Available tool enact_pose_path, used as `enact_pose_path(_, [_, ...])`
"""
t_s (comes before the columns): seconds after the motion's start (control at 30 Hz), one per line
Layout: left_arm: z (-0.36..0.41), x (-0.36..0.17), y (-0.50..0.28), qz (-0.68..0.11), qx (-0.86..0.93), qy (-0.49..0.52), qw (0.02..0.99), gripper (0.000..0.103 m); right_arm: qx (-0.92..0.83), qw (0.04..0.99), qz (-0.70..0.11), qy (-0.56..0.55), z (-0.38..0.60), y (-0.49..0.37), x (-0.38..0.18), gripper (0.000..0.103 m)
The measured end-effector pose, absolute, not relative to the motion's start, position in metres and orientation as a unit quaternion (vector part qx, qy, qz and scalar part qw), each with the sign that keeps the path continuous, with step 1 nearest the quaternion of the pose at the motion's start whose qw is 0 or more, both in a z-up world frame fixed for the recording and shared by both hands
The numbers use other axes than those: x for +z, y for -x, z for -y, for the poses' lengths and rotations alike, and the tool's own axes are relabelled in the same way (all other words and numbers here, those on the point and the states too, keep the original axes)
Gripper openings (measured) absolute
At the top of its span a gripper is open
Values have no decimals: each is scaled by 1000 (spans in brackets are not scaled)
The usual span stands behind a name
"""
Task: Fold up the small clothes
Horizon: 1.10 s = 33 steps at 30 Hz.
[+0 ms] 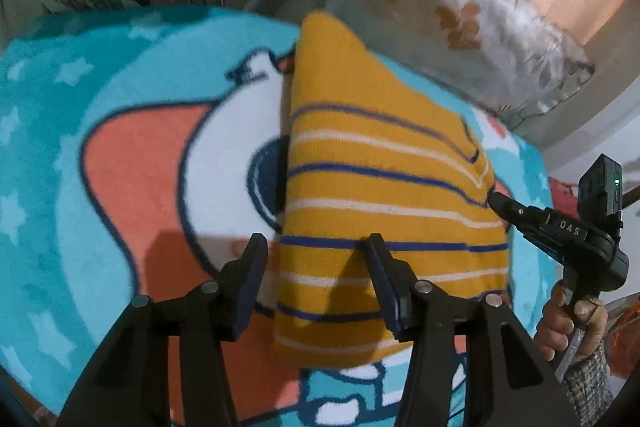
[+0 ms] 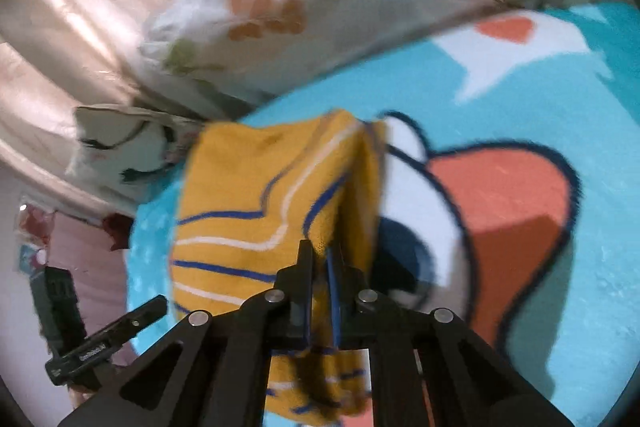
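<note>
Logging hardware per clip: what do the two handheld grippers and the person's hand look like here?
Both grippers are matte black, with angular linkage arms with triangular cut-outs and round silver pivot pins. The left gripper has flat dark navy fingers. The right gripper shows blue-edged pads; from the left wrist view its body carries white "DAS" lettering and a boxy black camera with a green light. The bare hand meets a grey knitted cuff.

One yellow striped garment [image 1: 384, 195] at the centre; one cartoon-print blue blanket [image 1: 60, 147] under it; two grippers, the left gripper [image 1: 316, 247] at 6 o'clock, the right gripper [image 1: 496, 201] at 3 o'clock; one floral pillow [image 1: 460, 19] at 1 o'clock
</note>
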State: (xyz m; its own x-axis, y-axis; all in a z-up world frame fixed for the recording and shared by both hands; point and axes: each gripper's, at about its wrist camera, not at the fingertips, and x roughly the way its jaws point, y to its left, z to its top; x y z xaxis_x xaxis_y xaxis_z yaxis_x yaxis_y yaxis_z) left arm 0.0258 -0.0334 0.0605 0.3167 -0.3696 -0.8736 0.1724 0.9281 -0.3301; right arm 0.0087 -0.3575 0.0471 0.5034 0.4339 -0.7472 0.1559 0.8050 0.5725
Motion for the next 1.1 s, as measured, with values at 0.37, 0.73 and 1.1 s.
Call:
enact_pose_path(0.37, [-4,59,-39,-525,-184,170,813,76,72,808,-459,-361,380,-6,35,79])
enact_pose_path(0.73, [55,32,-61,-577,-237,132,770,55,140,753,-502,-402,344,-72,1,25])
enact_pose_path(1.1, [59,44,-44,-583,-159,82,793,72,78,801,-498,-323,353,-59,33,21])
